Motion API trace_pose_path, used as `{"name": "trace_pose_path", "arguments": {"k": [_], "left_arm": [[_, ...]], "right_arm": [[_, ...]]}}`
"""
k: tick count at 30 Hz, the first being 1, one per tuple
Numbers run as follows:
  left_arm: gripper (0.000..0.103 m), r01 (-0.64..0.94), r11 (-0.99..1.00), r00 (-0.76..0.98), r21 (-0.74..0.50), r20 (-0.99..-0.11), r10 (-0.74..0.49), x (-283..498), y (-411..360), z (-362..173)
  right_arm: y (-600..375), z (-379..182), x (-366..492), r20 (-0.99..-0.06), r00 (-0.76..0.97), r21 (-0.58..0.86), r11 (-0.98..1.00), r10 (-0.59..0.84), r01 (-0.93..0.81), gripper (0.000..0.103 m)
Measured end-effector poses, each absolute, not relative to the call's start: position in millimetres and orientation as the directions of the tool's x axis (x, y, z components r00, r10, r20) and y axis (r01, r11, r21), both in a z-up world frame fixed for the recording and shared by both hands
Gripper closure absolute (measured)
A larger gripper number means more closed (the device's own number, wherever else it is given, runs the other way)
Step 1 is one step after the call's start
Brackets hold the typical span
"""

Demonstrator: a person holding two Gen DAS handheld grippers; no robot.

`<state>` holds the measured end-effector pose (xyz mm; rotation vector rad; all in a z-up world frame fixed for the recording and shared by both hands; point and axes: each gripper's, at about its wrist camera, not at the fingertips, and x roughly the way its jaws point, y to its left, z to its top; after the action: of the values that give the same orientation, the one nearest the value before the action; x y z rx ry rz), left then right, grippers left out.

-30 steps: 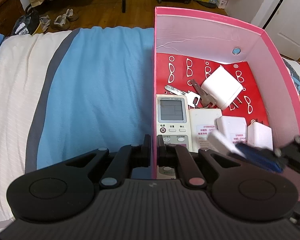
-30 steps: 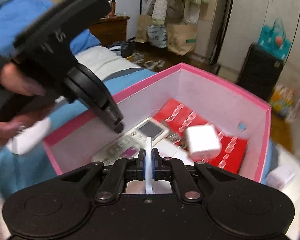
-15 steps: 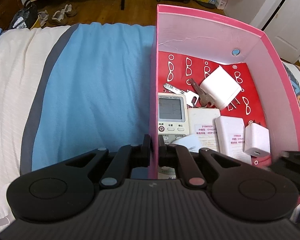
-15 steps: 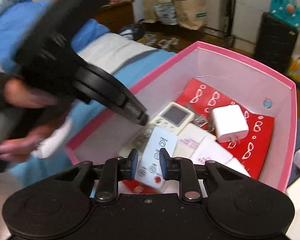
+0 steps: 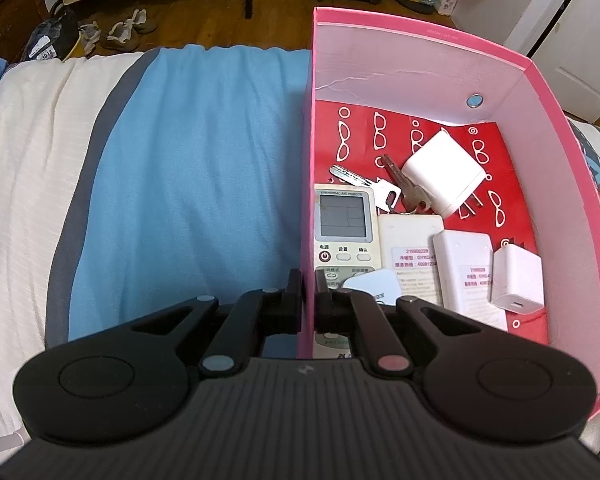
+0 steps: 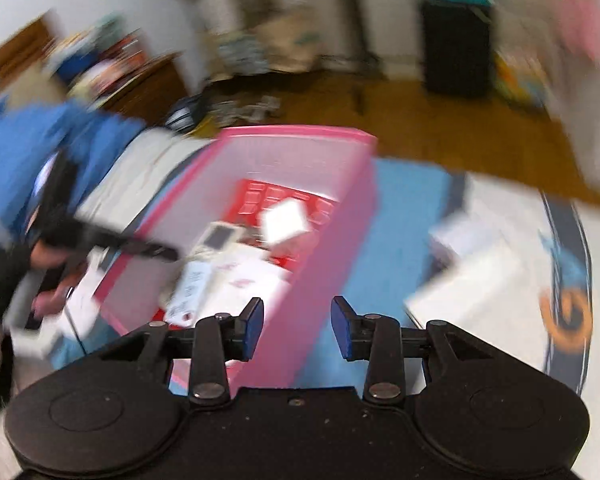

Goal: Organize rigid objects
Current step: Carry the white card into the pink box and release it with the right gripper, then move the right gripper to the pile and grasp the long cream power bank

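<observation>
On the bed (image 5: 204, 160) our left claw (image 5: 308, 280) pinched the near left wall of the pink box (image 5: 420, 40). Inside we counted one remote (image 5: 342, 228) headed "UNIVERSAL A/C REMOTE", two keys (image 5: 380, 190), two white label-up units (image 5: 464, 268) with print too small to read, two chargers (image 5: 442, 174), and a small remote (image 5: 374, 286) partly hidden under the claw. Our right claw (image 6: 297, 330) had just been opening; it stood spread and empty over the box's right wall.

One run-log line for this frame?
left gripper: shut on pink box wall | right gripper: jaws just opening, empty | small remote: in box
</observation>
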<state>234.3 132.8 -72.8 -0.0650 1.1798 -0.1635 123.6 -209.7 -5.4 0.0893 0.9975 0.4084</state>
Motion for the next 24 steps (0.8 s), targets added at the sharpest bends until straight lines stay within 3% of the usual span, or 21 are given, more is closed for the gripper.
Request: {"name": "trace_pose_path", "arguments": {"k": [4,12,19,24], "left_arm": [[0.099,0.089,0.988,0.367,-0.126,-0.918,-0.150,236,132,-73],[0.099,0.090,0.989,0.366,-0.118,-0.920,-0.143,235,131,-73],[0.099,0.097,0.989,0.368,-0.112,-0.919,-0.140,236,132,-74],[0.099,0.097,0.989,0.368,-0.112,-0.919,-0.140,236,132,-74]], "right_arm": [[-269,-33,144,-0.792,0.463,0.401,0.911,0.398,-0.098,0.058],[-316,-103,172,-0.839,0.440,0.406,0.907,0.321,0.112,0.054],[-303,-128,198,-0.832,0.491,0.375,0.915,0.260,0.151,0.046],[-291,-132,202,-0.830,0.511,0.313,0.945,0.223,0.095,0.031]]}}
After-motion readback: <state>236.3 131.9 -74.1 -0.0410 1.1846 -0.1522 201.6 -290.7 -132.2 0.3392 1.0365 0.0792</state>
